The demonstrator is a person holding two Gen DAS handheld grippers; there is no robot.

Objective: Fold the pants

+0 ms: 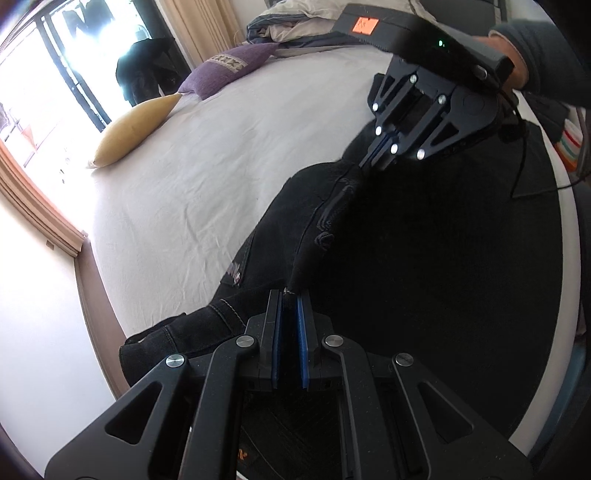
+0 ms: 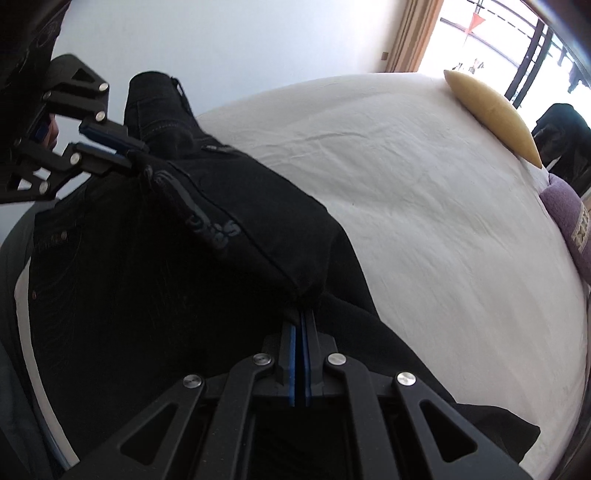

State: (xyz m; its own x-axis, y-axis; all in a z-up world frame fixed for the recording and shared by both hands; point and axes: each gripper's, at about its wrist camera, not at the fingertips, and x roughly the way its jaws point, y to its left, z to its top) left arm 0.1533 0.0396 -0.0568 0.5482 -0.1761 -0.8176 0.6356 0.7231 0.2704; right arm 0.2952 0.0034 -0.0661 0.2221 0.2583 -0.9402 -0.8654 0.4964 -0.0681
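Black pants (image 1: pixel 424 258) lie on a bed with a pale sheet (image 1: pixel 207 177). My left gripper (image 1: pixel 290 295) is shut on a fold edge of the pants near the waistband. My right gripper (image 1: pixel 365 162) is shut on the same raised edge further along. In the right wrist view my right gripper (image 2: pixel 302 312) pinches the black cloth (image 2: pixel 184 258), and my left gripper (image 2: pixel 136 157) grips the far end of the lifted fold. A stitched seam runs along the fold between them.
A yellow cushion (image 1: pixel 133 133) and a purple cushion (image 1: pixel 225 70) lie at the far side of the bed. Bedding is piled at the head (image 1: pixel 295 22). A bright window (image 1: pixel 40 74) and a white wall border the bed. The pale sheet also shows in the right wrist view (image 2: pixel 424 206).
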